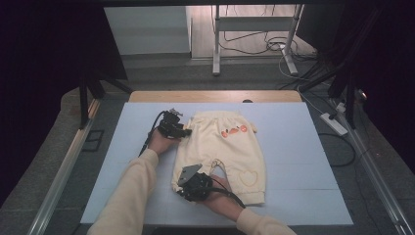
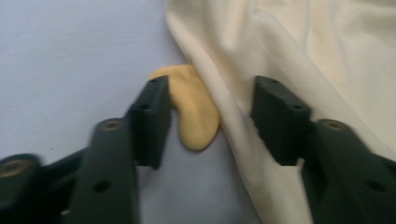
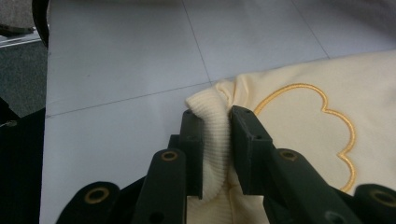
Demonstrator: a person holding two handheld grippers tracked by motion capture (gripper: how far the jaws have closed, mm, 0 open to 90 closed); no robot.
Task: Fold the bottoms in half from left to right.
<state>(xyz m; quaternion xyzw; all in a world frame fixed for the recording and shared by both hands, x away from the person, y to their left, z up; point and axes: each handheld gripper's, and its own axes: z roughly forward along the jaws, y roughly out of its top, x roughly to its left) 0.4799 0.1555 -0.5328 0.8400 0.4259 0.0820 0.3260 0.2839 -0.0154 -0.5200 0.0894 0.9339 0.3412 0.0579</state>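
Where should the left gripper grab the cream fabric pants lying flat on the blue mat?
Probably the cream fabric pants at the waistband's side edge, coming in level from the mat side. That folded edge lies between the left gripper jaws, beside a yellow tab; the pads are not yet pressing. The right gripper already pinches the ribbed cuff, so the garment is anchored at the leg end.

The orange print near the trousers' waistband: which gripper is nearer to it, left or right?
Left. The left gripper sits at the waistband edge of the trousers, level with the orange print. The right gripper grips the ribbed cuff at the opposite end.
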